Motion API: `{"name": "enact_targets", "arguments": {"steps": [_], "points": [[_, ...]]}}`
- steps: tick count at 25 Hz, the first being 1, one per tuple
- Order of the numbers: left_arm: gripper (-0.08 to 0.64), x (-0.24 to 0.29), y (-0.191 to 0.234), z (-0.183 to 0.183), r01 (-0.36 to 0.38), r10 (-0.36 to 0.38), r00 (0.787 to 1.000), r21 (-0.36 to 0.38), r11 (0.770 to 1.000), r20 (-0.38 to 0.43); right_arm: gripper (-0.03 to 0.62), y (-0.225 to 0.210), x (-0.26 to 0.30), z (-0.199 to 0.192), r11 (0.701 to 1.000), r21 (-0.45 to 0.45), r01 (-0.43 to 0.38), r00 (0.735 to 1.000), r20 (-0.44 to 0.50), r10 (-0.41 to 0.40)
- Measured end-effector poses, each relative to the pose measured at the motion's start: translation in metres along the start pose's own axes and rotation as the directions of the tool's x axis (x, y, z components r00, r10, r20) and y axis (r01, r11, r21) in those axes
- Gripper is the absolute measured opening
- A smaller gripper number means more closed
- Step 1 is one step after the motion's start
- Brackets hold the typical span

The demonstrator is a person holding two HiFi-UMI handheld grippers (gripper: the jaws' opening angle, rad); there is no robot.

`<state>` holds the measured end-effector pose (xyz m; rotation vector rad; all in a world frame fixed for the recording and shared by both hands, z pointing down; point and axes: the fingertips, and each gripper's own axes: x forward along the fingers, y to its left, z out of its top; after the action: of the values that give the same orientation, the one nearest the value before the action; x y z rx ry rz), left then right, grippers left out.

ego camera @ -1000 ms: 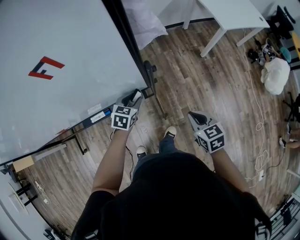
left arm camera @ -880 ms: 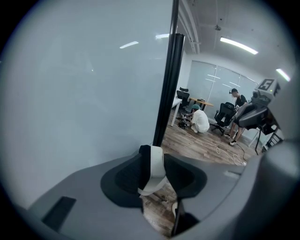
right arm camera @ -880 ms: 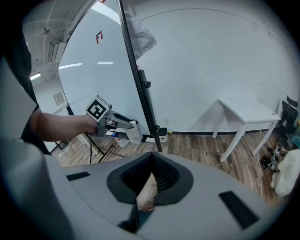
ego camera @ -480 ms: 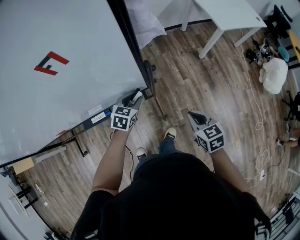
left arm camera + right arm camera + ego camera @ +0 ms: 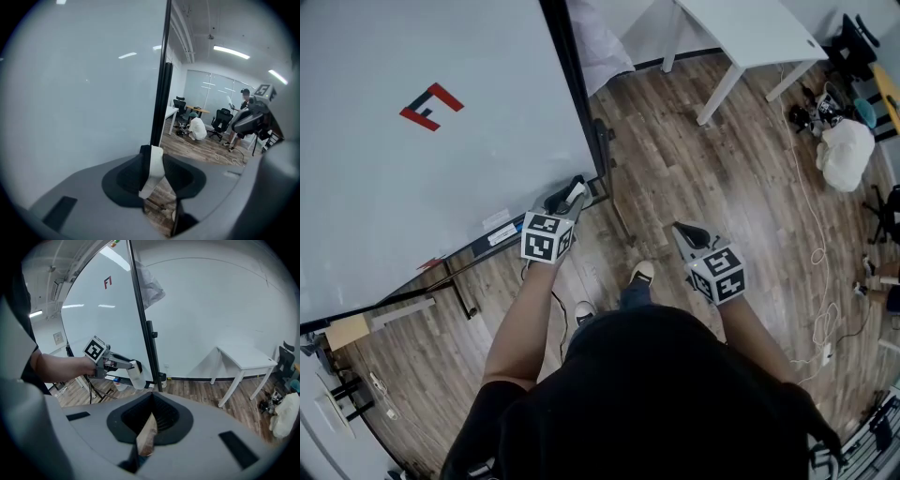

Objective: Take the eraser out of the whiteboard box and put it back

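The whiteboard (image 5: 412, 169) with a red and black logo fills the left of the head view. Its narrow dark tray (image 5: 502, 236) runs along the lower edge. I cannot make out an eraser in any view. My left gripper (image 5: 569, 194) is held at the board's lower right corner, just above the tray's right end. Its jaws are shut with nothing visible between them (image 5: 152, 168). The right gripper view shows it from the side (image 5: 136, 373), beside the board's black frame. My right gripper (image 5: 686, 232) hangs over the wooden floor to the right, also shut and empty (image 5: 146, 430).
A white table (image 5: 750, 33) stands at the back right. On the floor at far right lie a white bundle (image 5: 844, 155) and a long cable (image 5: 814, 216). The board's stand foot (image 5: 459, 291) and a cardboard box (image 5: 345, 330) sit lower left. My shoes (image 5: 642, 272) are between the grippers.
The head camera has shifted a little, so the board's logo sits higher and further right in the picture. Both grippers have stayed almost where they were, still shut.
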<state>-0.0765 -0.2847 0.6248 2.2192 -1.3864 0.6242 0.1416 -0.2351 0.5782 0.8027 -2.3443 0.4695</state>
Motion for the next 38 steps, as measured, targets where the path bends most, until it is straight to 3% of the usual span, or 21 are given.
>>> {"name": "enact_targets", "arguments": {"steps": [19, 38], "points": [[0.140, -0.044, -0.024, 0.033, 0.037, -0.040, 0.995, 0.036, 0.999, 0.093, -0.005, 0.034, -0.041, 0.008, 0.998, -0.025, 0.049, 0.997, 0.058, -0.048], [0.140, -0.131, -0.022, -0.003, 0.019, -0.023, 0.993, 0.043, 0.999, 0.114, -0.005, 0.086, -0.064, 0.017, 0.996, -0.042, 0.083, 0.990, 0.114, -0.077]]}}
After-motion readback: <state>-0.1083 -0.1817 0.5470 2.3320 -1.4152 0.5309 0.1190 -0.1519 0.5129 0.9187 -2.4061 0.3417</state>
